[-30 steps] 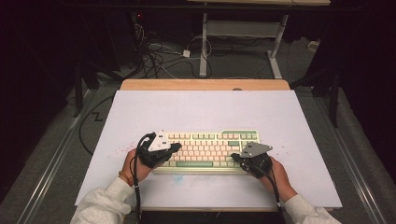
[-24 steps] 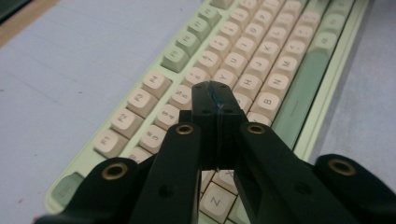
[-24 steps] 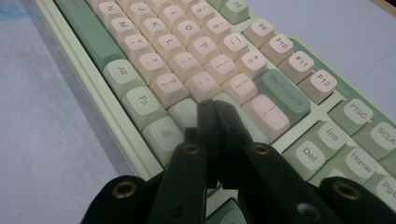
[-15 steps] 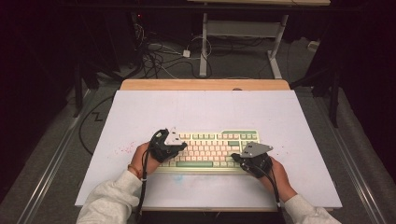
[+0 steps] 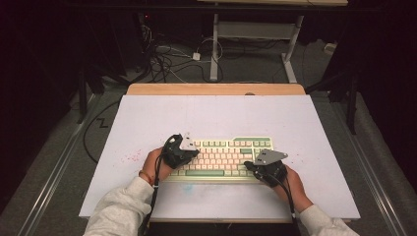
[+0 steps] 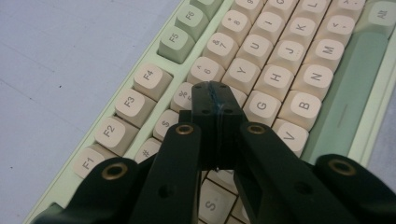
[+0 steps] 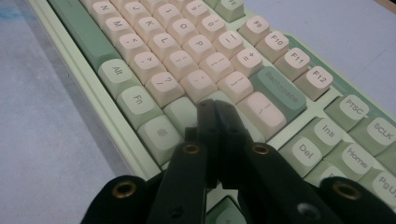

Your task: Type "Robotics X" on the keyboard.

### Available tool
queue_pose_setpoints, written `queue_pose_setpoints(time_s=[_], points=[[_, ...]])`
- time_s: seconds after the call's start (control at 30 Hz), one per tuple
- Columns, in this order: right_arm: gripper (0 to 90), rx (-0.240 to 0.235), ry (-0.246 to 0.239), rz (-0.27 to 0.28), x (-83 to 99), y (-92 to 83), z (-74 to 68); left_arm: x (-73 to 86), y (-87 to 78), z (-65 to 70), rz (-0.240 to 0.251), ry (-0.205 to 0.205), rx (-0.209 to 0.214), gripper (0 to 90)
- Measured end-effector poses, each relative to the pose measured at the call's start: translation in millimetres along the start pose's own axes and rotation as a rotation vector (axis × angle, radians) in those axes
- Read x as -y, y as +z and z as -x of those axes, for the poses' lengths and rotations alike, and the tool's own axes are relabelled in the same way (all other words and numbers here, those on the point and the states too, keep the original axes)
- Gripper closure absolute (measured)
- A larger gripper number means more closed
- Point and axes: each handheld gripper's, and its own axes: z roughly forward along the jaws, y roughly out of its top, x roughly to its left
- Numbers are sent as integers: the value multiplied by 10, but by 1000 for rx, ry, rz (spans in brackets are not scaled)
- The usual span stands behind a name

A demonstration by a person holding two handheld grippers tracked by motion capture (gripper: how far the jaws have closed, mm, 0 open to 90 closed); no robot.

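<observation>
A cream and pale green keyboard (image 5: 223, 157) lies on the white table cover near the front edge. My left gripper (image 5: 188, 154) is over the keyboard's left part, jaws pressed together with nothing between them. In the left gripper view its shut tips (image 6: 215, 88) hover over the keys between the 5 and T area of the keyboard (image 6: 280, 79). My right gripper (image 5: 256, 167) rests at the keyboard's right front, also shut and empty. In the right gripper view its tips (image 7: 214, 106) sit above the green key beside the cream key near Backspace on the keyboard (image 7: 187, 60).
The white cover (image 5: 216, 118) spreads over a wooden table (image 5: 216, 89), with faint pink specks at front left. Cables (image 5: 167, 56) and a white desk frame (image 5: 253, 34) stand on the dark floor behind. A black cable (image 5: 93, 132) loops left of the table.
My left gripper has moved rightward and a little away from the front edge, from the keyboard's left end onto its left keys. The right gripper has stayed where it was.
</observation>
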Motion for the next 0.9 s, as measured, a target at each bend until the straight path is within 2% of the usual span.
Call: queue_pose_setpoints(time_s=[0.13,0.23,0.33,0.47,0.57,0.63,0.9], points=[[900,0,3,0,1,-1,1,0,-3,5,-5,3,-12,876],[900,1,2,0,1,1,0,4,24,12,-27,9,5,877],[900,7,-1,-5,-6,-7,-9,0,11,20,-15,12,5,877],[900,11,-6,9,-17,-46,-11,-19,-120,55,48,17,-20,877],[900,17,3,67,-66,-189,19,-28,-207,77,89,22,-36,876],[896,22,6,84,-77,-243,29,-24,-255,98,113,29,-47,876],[897,32,-4,123,-89,-385,27,30,-357,123,161,33,-76,875]])
